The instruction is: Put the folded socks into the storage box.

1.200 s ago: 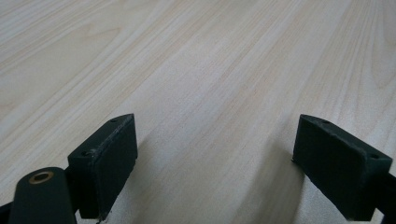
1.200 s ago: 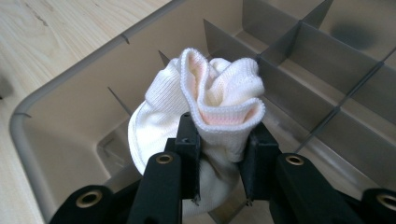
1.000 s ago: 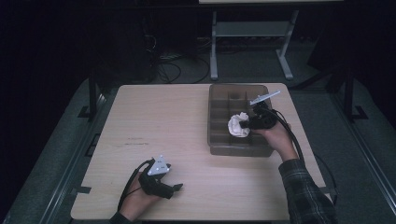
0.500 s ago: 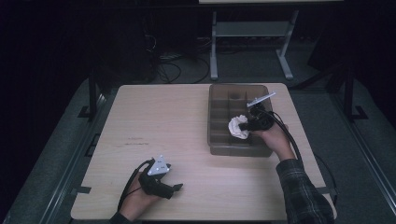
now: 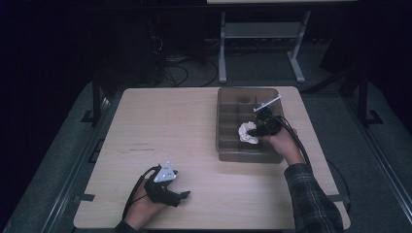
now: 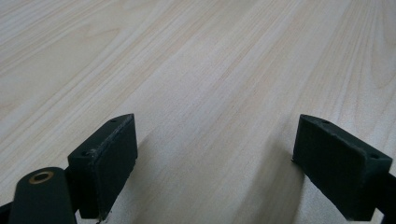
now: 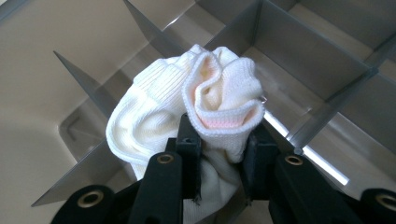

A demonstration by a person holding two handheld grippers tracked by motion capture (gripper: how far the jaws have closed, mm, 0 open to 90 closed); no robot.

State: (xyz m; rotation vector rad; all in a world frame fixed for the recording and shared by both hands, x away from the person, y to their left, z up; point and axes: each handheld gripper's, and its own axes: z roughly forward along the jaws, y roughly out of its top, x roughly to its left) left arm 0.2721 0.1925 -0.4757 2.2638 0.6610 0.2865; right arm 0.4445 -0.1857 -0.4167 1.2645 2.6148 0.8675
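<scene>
Pinching a bunched white sock, our right gripper's black fingers press into the knit from both sides, clenched on the fabric with its pink-tinged cuff folding over just above them. We hold the sock over the divided compartments of a grey-brown organizer tray, its thin partition walls crossing behind and beneath the fabric; whether the sock touches the floor of a compartment we cannot tell. From the high view we see the same right gripper over the middle of the tray, the sock a pale lump just left of it among the middle compartments, our right hand behind it at the tray's near right corner and a plaid sleeve running back toward us.

Our left gripper rests apart from all this. Its two fingers stand wide, released, with nothing but bare wood grain between them. In the high view that left gripper lies low on the near left part of the tabletop, held in our left hand, its grey three-cornered plate turned upward, well apart from the tray. The tray itself sits toward the far right of the tabletop.
</scene>
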